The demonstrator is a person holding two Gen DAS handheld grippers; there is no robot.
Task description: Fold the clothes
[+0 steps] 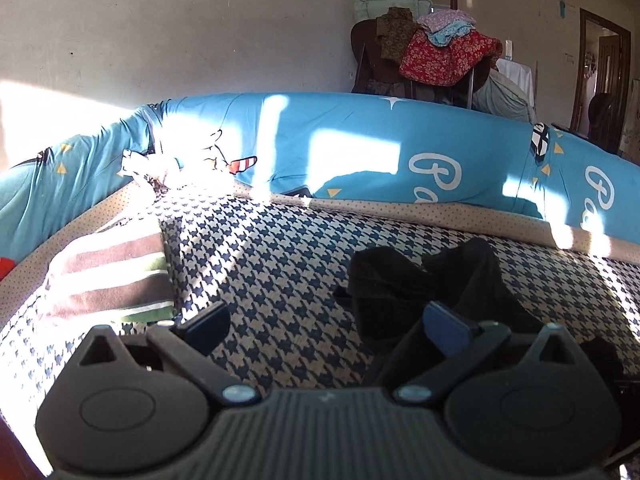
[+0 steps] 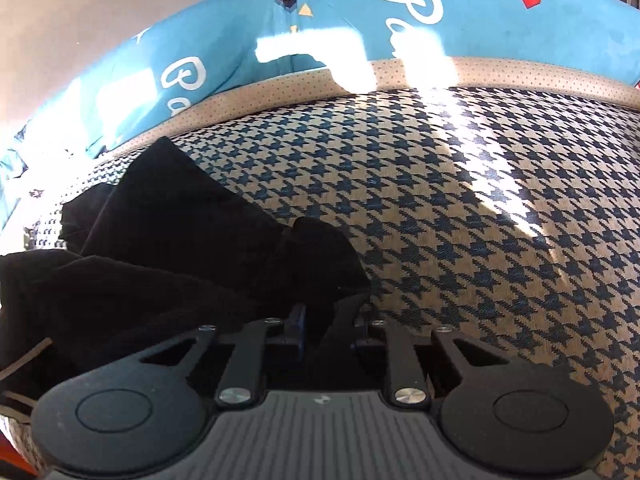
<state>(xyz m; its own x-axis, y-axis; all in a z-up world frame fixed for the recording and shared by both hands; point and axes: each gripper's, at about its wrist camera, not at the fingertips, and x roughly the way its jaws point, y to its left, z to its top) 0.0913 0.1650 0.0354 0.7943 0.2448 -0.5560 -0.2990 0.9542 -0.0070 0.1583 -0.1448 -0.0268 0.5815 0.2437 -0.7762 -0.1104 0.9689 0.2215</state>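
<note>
A crumpled black garment (image 1: 420, 280) lies on the houndstooth bed cover (image 1: 280, 264). My left gripper (image 1: 328, 326) hovers just in front of it, open, with only the patterned cover between its fingers; its right fingertip (image 1: 448, 328) overlaps the garment's near edge. In the right wrist view the same black garment (image 2: 180, 240) spreads to the left over the cover (image 2: 480, 220). My right gripper (image 2: 322, 326) has its jaws drawn close together, and a fold of the black cloth is pinched between them at the garment's right corner.
A folded striped cloth (image 1: 108, 276) in brown, white and green sits at the left on the bed. A long blue printed bolster (image 1: 360, 148) runs along the far edge. Behind it a chair (image 1: 432, 52) is piled with clothes. Bright sun patches cross the cover.
</note>
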